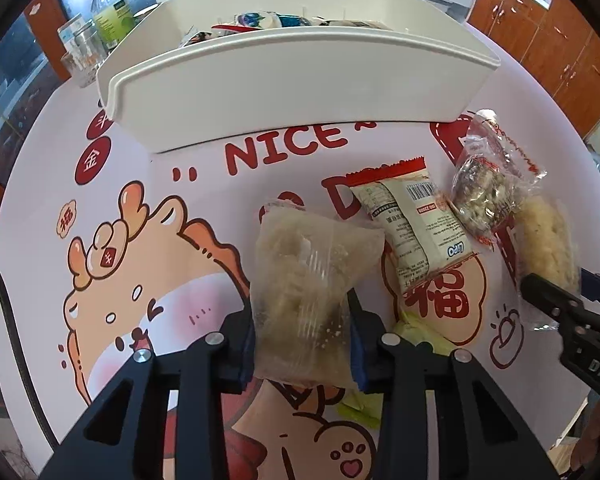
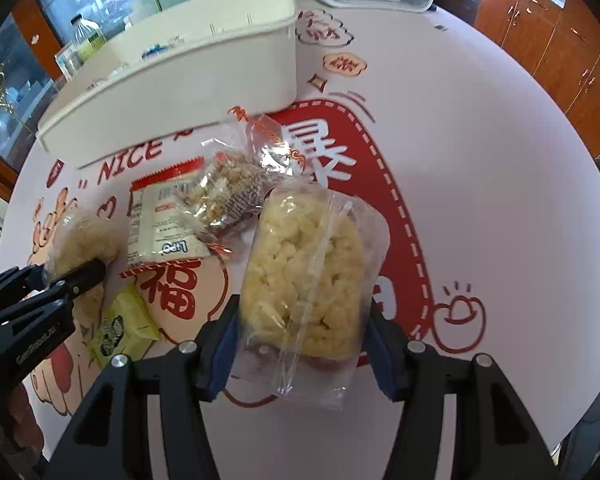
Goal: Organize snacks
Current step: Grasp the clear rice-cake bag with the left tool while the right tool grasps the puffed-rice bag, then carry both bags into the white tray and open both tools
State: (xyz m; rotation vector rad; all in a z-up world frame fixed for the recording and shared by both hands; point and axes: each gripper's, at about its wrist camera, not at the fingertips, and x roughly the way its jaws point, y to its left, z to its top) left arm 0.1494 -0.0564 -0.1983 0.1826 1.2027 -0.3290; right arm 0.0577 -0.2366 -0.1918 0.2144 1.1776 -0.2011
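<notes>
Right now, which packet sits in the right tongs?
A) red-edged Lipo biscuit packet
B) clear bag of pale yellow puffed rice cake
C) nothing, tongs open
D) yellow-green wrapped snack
B: in the right wrist view the right tongs are shut on the clear bag of pale yellow puffed rice cake, pads pressing both its sides.

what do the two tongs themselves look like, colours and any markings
Both tongs, left and right, are matte black, built from angular frame pieces with cut-out openings, joined by round silver bolts. Blue pads line the insides of the fingers. The right one carries white lettering on its side, only "DAS" readable. A black cable loops beside the left one. No sleeves show.
</notes>
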